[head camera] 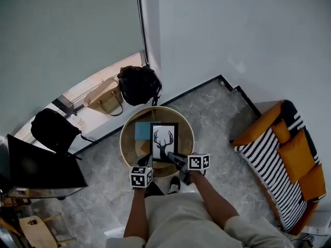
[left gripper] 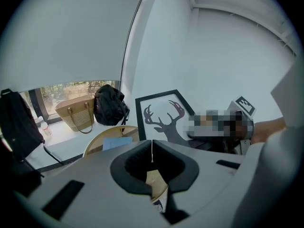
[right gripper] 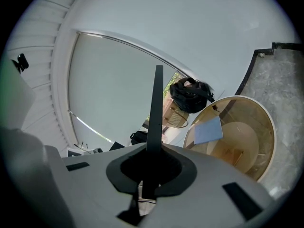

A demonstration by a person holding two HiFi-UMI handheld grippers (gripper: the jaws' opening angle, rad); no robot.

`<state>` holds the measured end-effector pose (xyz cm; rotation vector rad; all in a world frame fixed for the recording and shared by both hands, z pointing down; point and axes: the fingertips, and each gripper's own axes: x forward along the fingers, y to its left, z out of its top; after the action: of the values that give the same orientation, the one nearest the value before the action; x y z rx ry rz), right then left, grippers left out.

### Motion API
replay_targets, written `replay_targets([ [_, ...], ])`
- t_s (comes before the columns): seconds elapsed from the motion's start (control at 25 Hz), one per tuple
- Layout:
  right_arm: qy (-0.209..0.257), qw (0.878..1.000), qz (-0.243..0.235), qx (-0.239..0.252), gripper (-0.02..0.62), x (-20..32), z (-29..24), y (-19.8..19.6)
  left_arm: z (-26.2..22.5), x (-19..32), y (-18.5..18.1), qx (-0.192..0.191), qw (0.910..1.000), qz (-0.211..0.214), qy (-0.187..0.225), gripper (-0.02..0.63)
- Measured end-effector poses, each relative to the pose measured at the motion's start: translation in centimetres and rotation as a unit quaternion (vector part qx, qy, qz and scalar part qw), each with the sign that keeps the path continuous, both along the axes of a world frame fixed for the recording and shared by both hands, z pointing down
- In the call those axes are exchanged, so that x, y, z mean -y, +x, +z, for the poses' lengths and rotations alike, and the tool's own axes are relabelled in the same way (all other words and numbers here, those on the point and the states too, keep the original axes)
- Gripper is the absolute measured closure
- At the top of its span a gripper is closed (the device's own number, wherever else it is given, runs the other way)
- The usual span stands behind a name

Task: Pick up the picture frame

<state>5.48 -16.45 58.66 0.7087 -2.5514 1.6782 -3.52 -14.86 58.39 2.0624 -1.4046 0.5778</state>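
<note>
The picture frame [head camera: 164, 141], black-edged with a deer-head silhouette on white, is held above the round wooden table [head camera: 126, 138]. My right gripper [head camera: 174, 158] is shut on its near lower edge. In the right gripper view the frame [right gripper: 155, 108] shows edge-on as a thin dark strip rising from the shut jaws [right gripper: 151, 161]. My left gripper [head camera: 146, 163] hangs just left of the frame's near corner, shut with nothing in it. In the left gripper view its jaws [left gripper: 152, 152] meet in a thin line, with the frame [left gripper: 164, 115] beyond them.
A blue sheet [head camera: 142, 130] lies on the table. A black bag [head camera: 138, 84], a tan handbag [head camera: 106, 99] and a black backpack [head camera: 51, 129] sit along the window ledge. An orange and striped sofa [head camera: 282, 159] stands at the right, a dark screen [head camera: 41, 164] at the left.
</note>
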Motion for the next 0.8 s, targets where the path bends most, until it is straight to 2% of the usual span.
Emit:
replay_targets([
  [0.64, 0.019, 1.000, -0.011, 0.003, 0.546, 0.6, -1.2, -0.6, -0.2, 0.1, -0.8, -0.008, 0.9997, -0.015, 0.015, 0.584],
  [0.8, 0.022, 1.000, -0.005, 0.004, 0.546, 0.6, -1.4, -0.2, -0.3, 0.3, -0.4, 0.012, 0.9998, -0.003, 0.018, 0.584],
])
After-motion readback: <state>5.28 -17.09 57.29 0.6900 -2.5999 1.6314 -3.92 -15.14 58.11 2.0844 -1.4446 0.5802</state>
